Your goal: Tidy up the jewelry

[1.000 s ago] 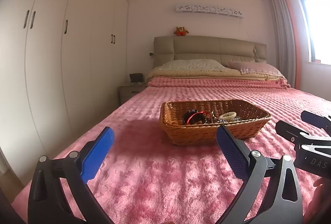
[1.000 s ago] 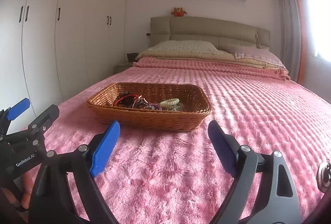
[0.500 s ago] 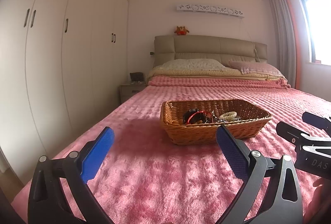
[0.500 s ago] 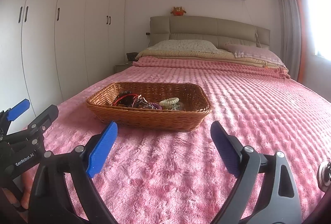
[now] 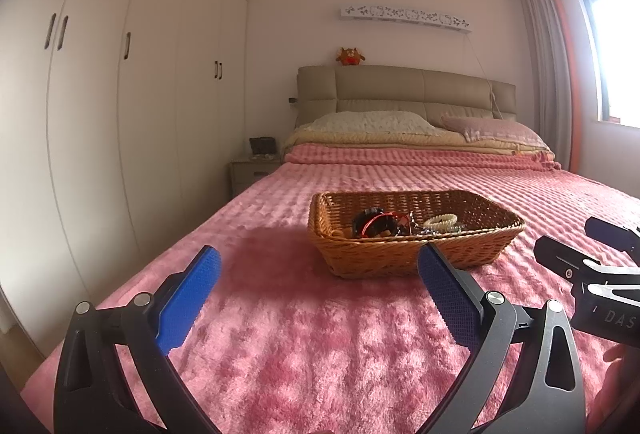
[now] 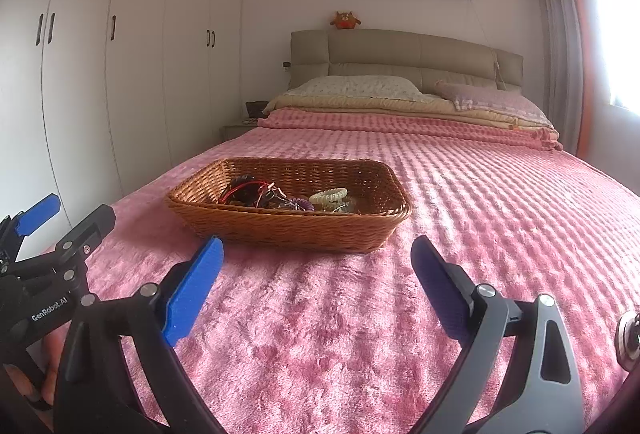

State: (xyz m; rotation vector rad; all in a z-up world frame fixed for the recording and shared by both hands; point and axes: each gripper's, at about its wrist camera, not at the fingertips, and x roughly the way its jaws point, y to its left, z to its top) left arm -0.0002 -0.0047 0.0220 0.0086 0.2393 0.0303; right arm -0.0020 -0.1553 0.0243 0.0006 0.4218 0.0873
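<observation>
The left gripper (image 5: 318,294) hovered over the pink blanket (image 5: 320,346), its jaws spread wide with nothing between them. The wicker basket (image 5: 400,254) sat on the blanket ahead of those jaws, its near wall just beyond the right-hand blue pad. Inside it lay a tangle of jewelry (image 5: 376,224), with a pale coiled band (image 5: 440,221) to the right of the dark and red pieces.

The right gripper (image 6: 316,276) had just been opening its jaws; they stood wide and empty. From its camera the basket (image 6: 288,224) lay ahead of the jaws, nearer the left-hand pad, the jewelry (image 6: 260,195) heaped inside. Both grippers stood apart from the basket
</observation>
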